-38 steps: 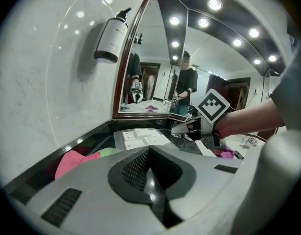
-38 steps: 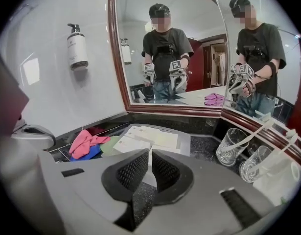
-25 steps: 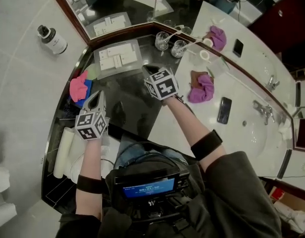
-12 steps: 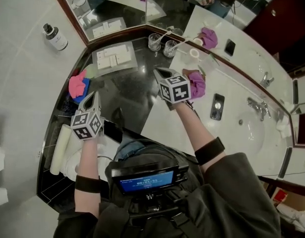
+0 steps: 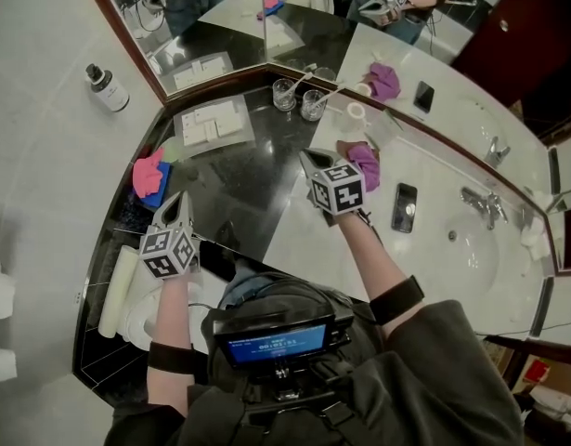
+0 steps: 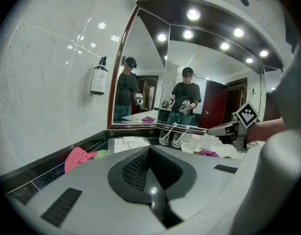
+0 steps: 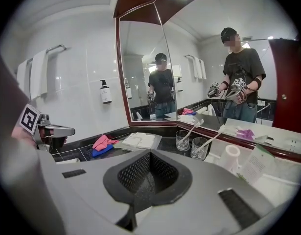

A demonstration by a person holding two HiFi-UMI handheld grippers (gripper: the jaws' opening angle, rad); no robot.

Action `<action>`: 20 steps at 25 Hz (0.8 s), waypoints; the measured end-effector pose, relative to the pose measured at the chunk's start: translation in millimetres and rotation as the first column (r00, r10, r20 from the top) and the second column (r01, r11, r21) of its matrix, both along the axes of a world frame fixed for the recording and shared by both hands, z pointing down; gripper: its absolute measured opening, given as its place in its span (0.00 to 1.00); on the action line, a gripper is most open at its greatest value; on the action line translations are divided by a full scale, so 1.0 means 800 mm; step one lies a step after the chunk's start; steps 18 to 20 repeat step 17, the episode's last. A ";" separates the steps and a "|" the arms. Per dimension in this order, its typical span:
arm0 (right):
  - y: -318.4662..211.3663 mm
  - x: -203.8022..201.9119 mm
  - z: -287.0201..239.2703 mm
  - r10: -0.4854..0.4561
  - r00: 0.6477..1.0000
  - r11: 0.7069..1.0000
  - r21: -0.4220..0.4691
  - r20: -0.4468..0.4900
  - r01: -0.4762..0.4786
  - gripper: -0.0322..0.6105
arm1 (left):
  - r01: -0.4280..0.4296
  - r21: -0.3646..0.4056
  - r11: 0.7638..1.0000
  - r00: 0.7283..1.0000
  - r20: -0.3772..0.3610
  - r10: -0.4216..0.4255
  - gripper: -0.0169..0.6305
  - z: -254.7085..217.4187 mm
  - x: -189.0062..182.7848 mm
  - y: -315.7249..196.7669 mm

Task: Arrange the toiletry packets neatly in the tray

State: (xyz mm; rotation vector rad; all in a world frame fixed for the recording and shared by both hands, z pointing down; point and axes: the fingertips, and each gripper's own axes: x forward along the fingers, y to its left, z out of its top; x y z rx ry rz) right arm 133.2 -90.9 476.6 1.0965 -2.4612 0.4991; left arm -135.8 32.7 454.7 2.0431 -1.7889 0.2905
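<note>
- The tray (image 5: 250,126) is carried on the dark surface (image 5: 239,189).
- The left gripper (image 5: 180,199) and right gripper (image 5: 310,158) are held well apart from the tray, fingers closed on nothing.
- White packets (image 5: 209,124) are laid flat inside the tray; the arranging is judged nearly done.

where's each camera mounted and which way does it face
Head view: on the person's head, facing steeply down at the counter; shows both arms, left gripper, right gripper.
Left gripper view: on the left gripper, facing along its shut jaws toward the mirror; right gripper at right edge.
Right gripper view: on the right gripper, facing the mirror; left gripper at left edge.
Shared: all three show the tray and glasses.
</note>
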 end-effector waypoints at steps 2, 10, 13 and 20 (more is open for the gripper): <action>0.004 0.005 0.003 0.005 1.000 1.000 -0.004 0.004 -0.005 0.06 | 0.001 0.000 1.000 1.000 0.005 -0.001 0.03 -0.001 0.001 0.002; 0.014 0.004 0.008 0.002 1.000 1.000 -0.008 0.004 -0.002 0.06 | 0.000 -0.016 1.000 1.000 0.020 0.001 0.03 0.002 0.001 0.008; 0.018 0.001 0.007 -0.010 1.000 1.000 -0.001 -0.002 0.010 0.06 | -0.005 -0.019 1.000 1.000 0.021 0.006 0.03 0.003 0.002 0.009; 0.022 0.004 0.008 -0.015 1.000 1.000 0.001 -0.006 0.015 0.06 | -0.012 -0.025 1.000 1.000 0.023 0.012 0.03 0.002 0.006 0.012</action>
